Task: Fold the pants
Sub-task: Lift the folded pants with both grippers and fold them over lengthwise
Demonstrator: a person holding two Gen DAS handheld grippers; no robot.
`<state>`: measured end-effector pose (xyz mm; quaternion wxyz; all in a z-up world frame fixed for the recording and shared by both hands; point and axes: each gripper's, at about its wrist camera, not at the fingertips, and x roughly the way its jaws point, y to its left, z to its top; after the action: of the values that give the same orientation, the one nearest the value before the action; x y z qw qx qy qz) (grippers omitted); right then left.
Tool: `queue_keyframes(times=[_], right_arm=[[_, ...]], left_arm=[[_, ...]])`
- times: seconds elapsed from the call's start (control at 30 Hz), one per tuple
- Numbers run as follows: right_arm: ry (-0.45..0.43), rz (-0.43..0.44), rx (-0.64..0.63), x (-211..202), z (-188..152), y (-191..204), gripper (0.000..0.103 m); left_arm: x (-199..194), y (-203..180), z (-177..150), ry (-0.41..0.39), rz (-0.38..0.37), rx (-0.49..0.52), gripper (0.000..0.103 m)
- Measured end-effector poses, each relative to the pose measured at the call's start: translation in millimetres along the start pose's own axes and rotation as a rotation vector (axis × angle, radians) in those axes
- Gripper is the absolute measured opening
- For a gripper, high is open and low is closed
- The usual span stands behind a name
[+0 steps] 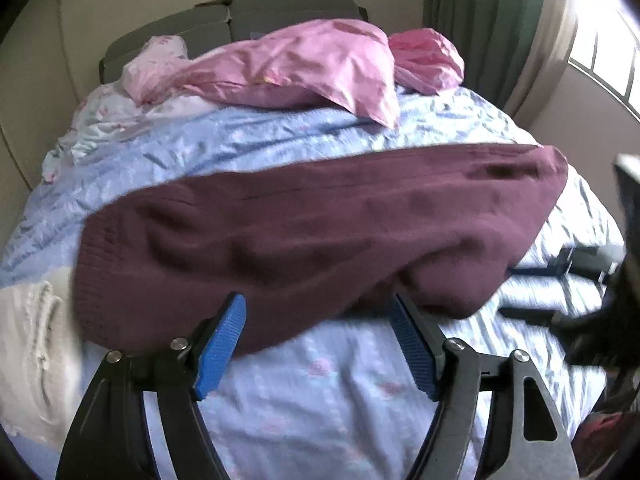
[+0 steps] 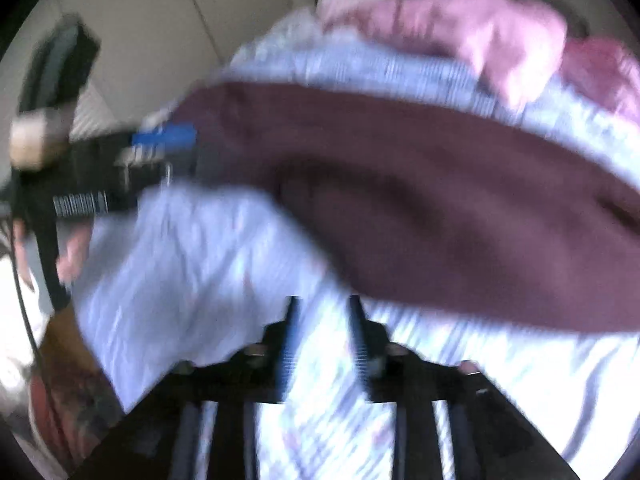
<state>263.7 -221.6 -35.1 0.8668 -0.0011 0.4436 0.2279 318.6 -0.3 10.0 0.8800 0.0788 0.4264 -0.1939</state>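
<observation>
The maroon knit pants (image 1: 304,236) lie folded lengthwise across the blue bedspread (image 1: 304,400), ribbed cuff at the left. My left gripper (image 1: 318,308) is open, its blue pads at the near edge of the pants, holding nothing. The right wrist view is blurred: the pants (image 2: 440,208) stretch across the upper right. My right gripper (image 2: 322,320) is open and empty above the bedspread (image 2: 208,264), just short of the pants' near edge. The left gripper (image 2: 164,140) shows at the pants' left end.
Pink pillows (image 1: 304,68) and a crumpled pink cloth (image 1: 428,60) lie at the head of the bed. A white garment (image 1: 28,352) sits at the left edge. A green curtain (image 1: 480,20) and a window (image 1: 604,52) are at the right.
</observation>
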Motion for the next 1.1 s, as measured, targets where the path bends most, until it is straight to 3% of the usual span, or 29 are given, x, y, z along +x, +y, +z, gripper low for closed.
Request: queue_keyframes(times=[0.07,0.2,0.3,0.37,0.5,0.57,0.63,0.73,0.83,0.87,0.9,0.93,0.97,1.03,1.1], right_arm=[[-0.076,-0.088,-0.009,-15.9,25.9,2.7,0.054],[-0.129,-0.200,-0.025,-20.8,79.7,-9.0,0.061],[-0.072,-0.244,-0.040,-1.8,117.3,-28.8,0.061],[-0.019,-0.255,-0.115,18.5,131.8,-38.1,0.061],[0.038,-0.253,-0.235,52.2,142.8,-46.8,0.061],[0.037,-0.277,-0.304,66.3,146.4,-46.0,0.063],[0.050,-0.304,-0.359,83.5,151.2,-47.1,0.074],[0.096,-0.319,-0.396,105.4,152.9,-51.9,0.075],[0.132,-0.342,-0.401,124.5,153.9,-61.4,0.075],[0.140,-0.357,-0.400,130.6,155.0,-66.3,0.075],[0.145,-0.367,-0.396,133.8,155.7,-69.5,0.075],[0.147,-0.376,-0.387,138.1,156.7,-73.8,0.075],[0.146,-0.373,-0.376,139.5,157.6,-76.1,0.075],[0.125,-0.367,-0.331,141.7,159.2,-82.1,0.075],[0.085,-0.410,-0.286,142.2,162.0,-87.2,0.075]], left_arm=[[-3.7,16.4,10.6,-0.001,0.025,0.005,0.080],[7.9,47.1,41.3,0.052,0.067,0.033,0.080],[26.0,57.9,63.0,0.091,0.056,0.059,0.080],[40.8,47.3,73.1,0.089,0.090,0.182,0.080],[69.8,27.1,86.0,0.085,0.129,0.326,0.080],[82.6,22.6,93.6,0.077,0.145,0.352,0.080],[97.9,21.8,102.7,0.080,0.157,0.351,0.080],[126.4,25.6,110.0,0.123,0.179,0.347,0.079],[156.9,32.9,105.3,0.202,0.225,0.358,0.067],[163.9,37.4,104.0,0.225,0.210,0.327,0.061],[166.1,41.3,103.4,0.219,0.187,0.292,0.056],[166.0,42.3,103.1,0.206,0.200,0.283,0.036],[166.9,43.9,102.9,0.192,0.240,0.276,0.023],[168.4,44.7,103.4,0.184,0.264,0.259,0.011],[169.2,41.0,107.8,0.146,0.331,0.263,0.008]])
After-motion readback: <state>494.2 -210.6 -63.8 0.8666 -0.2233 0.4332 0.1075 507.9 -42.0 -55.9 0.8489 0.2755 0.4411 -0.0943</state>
